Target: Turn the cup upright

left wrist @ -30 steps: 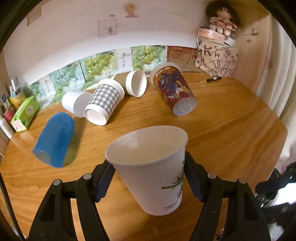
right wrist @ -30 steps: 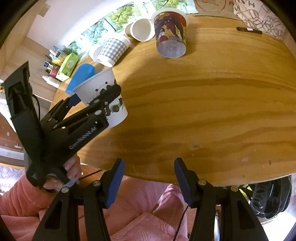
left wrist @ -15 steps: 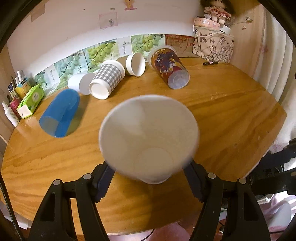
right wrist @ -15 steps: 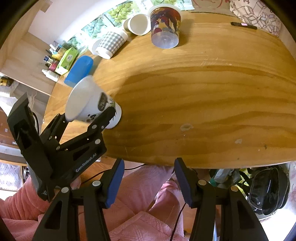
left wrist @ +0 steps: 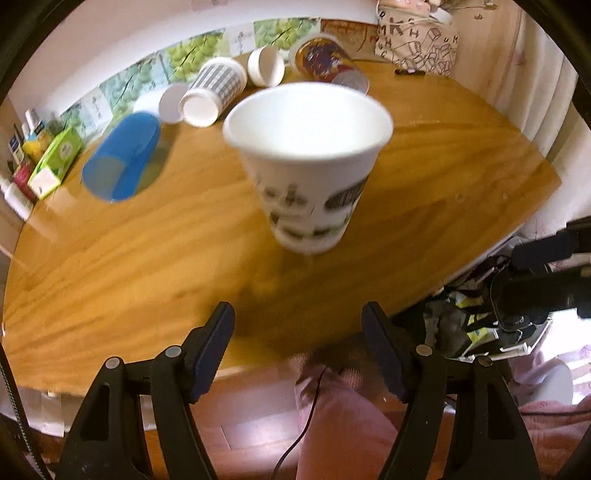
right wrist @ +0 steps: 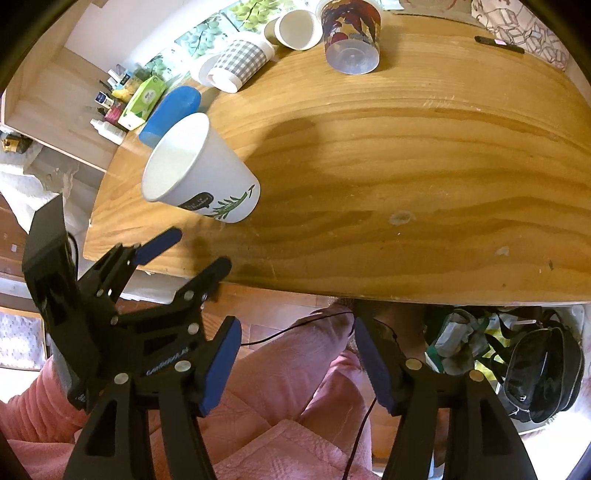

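A white paper cup with a green leaf print (left wrist: 308, 162) (right wrist: 201, 177) stands upright, mouth up, on the round wooden table (left wrist: 443, 177) (right wrist: 424, 155) near its front edge. My left gripper (left wrist: 298, 341) (right wrist: 195, 254) is open and empty, drawn back from the cup over the table's front edge. My right gripper (right wrist: 295, 363) is open and empty, off the table over the person's pink lap.
Several cups lie on their sides at the back: a blue one (left wrist: 122, 162) (right wrist: 170, 112), a grey checked one (left wrist: 216, 90) (right wrist: 236, 64), a small white one (left wrist: 266, 66), a dark patterned one (left wrist: 328, 61) (right wrist: 351, 35). A green box (left wrist: 55, 162) sits left; a black bag (right wrist: 539, 373) right.
My left gripper has let go of the white cup and pulled back. The cup, held tilted before, now stands free on the table. The right gripper has stayed open.
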Motion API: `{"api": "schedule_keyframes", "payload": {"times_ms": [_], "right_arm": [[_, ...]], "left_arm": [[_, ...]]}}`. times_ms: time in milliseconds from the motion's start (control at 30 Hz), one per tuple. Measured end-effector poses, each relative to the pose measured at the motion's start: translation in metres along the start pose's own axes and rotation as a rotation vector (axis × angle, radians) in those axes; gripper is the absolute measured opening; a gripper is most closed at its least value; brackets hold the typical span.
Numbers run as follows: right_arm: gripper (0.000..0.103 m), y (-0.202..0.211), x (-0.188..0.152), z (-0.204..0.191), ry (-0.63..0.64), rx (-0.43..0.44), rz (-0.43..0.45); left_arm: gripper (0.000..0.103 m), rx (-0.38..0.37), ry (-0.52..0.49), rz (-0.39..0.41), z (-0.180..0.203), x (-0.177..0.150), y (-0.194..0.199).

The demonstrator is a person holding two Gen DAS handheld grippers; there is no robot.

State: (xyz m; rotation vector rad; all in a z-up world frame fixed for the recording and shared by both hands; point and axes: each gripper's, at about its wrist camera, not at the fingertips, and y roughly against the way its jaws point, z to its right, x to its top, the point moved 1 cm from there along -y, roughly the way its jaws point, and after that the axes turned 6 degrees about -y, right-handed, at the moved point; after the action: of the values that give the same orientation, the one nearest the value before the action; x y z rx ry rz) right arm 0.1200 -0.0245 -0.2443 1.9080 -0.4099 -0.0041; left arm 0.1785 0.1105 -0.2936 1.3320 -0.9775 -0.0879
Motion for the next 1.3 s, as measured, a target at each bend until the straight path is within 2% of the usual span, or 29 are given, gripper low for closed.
{"api": "schedule_keyframes", "payload": {"times_ms": [233, 333, 400, 433, 500, 533, 767, 933, 1067, 1200, 1300], "right_arm": [[0.068, 0.003, -0.004, -0.009, 0.031, -0.024, 0.039], [0.069, 0.009, -0.004, -0.013, 0.049, -0.037, 0.078], [0.07, 0.016, -0.005, -0.017, 0.065, -0.051, 0.109], [0.072, 0.02, -0.006, -0.019, 0.072, -0.054, 0.125], [0.081, 0.027, -0.006, -0.024, 0.079, -0.055, 0.147], [0.081, 0.031, -0.006, -0.026, 0.084, -0.052, 0.156], [0.083, 0.073, -0.004, -0.044, 0.112, -0.031, 0.243], [0.085, 0.107, -0.004, -0.052, 0.091, -0.017, 0.308], [0.085, 0.126, -0.003, -0.056, 0.077, -0.011, 0.333], [0.085, 0.141, -0.005, -0.063, 0.073, -0.05, 0.386], [0.085, 0.152, -0.009, -0.071, 0.078, -0.073, 0.439]], "left_arm": [[0.076, 0.007, 0.093, -0.086, -0.014, -0.014, 0.012], [0.076, 0.068, 0.11, -0.084, -0.018, -0.012, 0.023], [0.076, 0.137, 0.098, -0.092, -0.017, -0.009, 0.033], [0.076, 0.148, 0.105, -0.103, -0.018, -0.007, 0.037], [0.076, 0.14, 0.145, -0.107, -0.021, -0.002, 0.049], [0.076, 0.136, 0.162, -0.104, -0.023, 0.0, 0.055], [0.076, 0.116, 0.242, -0.056, -0.027, 0.031, 0.106], [0.082, 0.189, 0.285, 0.037, -0.031, 0.056, 0.14], [0.082, 0.198, 0.284, 0.081, -0.034, 0.068, 0.156], [0.082, 0.163, 0.313, 0.114, -0.037, 0.073, 0.176], [0.082, 0.177, 0.336, 0.138, -0.036, 0.072, 0.188]]}}
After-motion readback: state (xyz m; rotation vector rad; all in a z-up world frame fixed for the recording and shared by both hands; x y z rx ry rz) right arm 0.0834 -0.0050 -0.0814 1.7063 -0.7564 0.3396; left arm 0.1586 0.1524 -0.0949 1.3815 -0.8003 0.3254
